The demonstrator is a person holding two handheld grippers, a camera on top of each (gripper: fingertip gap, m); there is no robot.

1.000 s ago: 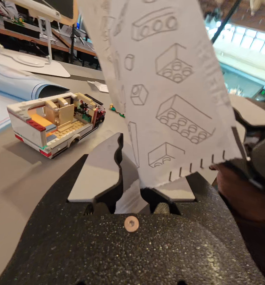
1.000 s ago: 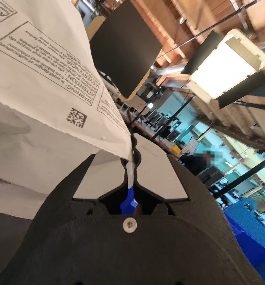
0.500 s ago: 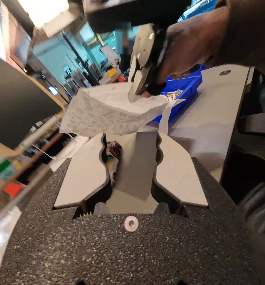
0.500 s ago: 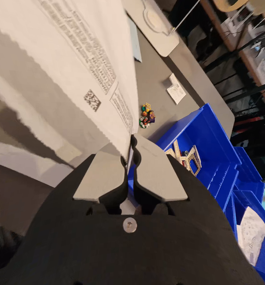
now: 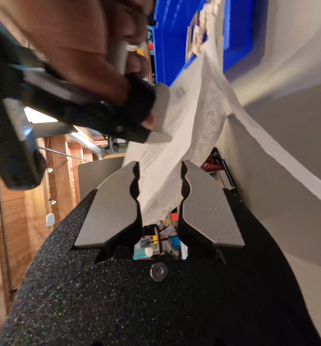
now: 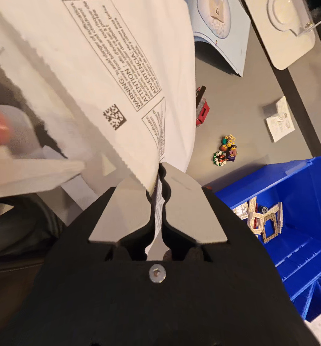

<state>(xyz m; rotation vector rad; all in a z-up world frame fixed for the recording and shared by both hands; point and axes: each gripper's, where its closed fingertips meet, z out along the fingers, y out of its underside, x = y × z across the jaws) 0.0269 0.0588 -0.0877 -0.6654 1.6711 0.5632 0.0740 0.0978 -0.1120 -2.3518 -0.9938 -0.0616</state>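
White paper bag (image 6: 118, 61): pinched at its serrated edge by your right gripper (image 6: 160, 166), pressed together. Your left gripper (image 5: 159, 164): spread, bag between its fingers, seemingly untouched through the blur. Blue bin (image 6: 296, 215) at four o'clock; brick figures (image 6: 225, 149) at two.

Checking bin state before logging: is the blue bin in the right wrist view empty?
No. The blue bin holds several tan and white brick pieces lying on its floor.
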